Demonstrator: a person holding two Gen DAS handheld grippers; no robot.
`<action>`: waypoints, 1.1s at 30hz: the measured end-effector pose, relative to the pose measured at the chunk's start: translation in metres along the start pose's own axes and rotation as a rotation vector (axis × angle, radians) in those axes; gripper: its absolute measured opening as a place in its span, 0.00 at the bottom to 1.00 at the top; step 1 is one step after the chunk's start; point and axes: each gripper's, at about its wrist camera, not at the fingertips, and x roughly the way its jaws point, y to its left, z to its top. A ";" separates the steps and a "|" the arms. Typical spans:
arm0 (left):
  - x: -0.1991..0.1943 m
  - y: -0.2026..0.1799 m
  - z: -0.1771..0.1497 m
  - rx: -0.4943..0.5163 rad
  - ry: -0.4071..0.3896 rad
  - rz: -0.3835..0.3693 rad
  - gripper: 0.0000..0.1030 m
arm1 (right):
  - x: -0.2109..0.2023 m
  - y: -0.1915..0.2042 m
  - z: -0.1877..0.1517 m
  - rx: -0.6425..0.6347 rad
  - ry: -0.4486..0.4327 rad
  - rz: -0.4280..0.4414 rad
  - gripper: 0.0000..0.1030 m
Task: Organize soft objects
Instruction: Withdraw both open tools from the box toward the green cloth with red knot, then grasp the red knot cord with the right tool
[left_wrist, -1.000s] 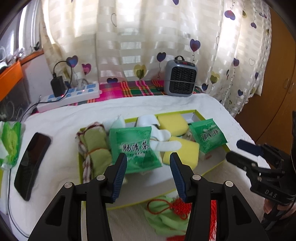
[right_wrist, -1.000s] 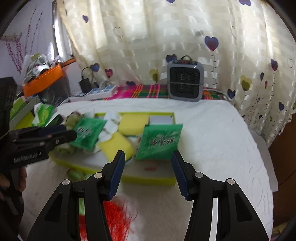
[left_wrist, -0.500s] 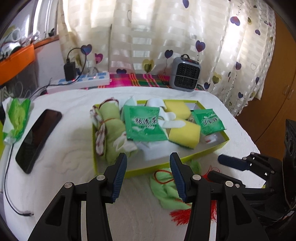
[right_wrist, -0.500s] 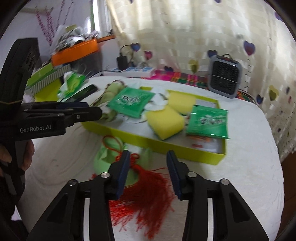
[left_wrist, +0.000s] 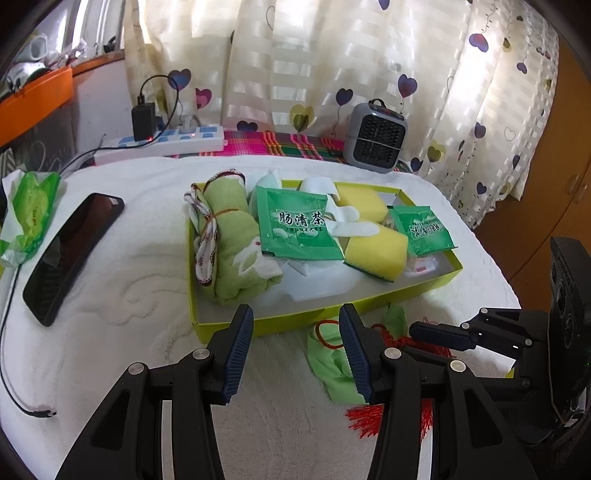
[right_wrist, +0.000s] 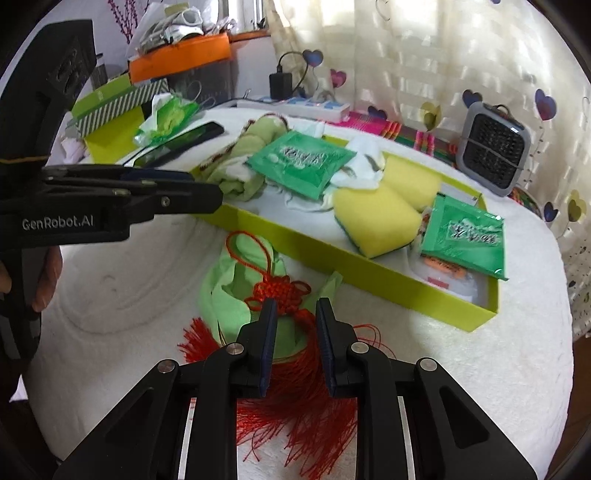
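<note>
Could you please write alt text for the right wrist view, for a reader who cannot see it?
The right gripper, its jaws just closing, straddles the red knot tassel lying on a green cloth on the white bed cover. Behind sits a yellow-green tray holding sponges, green packets and a rolled towel; the left gripper reaches in from the left.

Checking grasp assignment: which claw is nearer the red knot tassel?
Right. The right claw straddles the red knot tassel, closing in. The left claw hangs open beside it, by the box wall.

The red tassel (right_wrist: 295, 417) runs under the right claw (right_wrist: 293, 317), its lower strands hidden.
</note>
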 end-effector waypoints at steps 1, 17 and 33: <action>0.001 0.000 0.000 -0.001 0.002 -0.002 0.46 | 0.001 0.000 0.000 -0.005 0.004 -0.004 0.22; 0.002 -0.002 -0.005 -0.004 0.013 -0.008 0.46 | 0.004 0.001 -0.006 -0.057 0.043 -0.028 0.22; 0.007 -0.008 -0.011 -0.003 0.049 -0.018 0.46 | -0.011 -0.007 -0.014 -0.002 -0.002 -0.038 0.00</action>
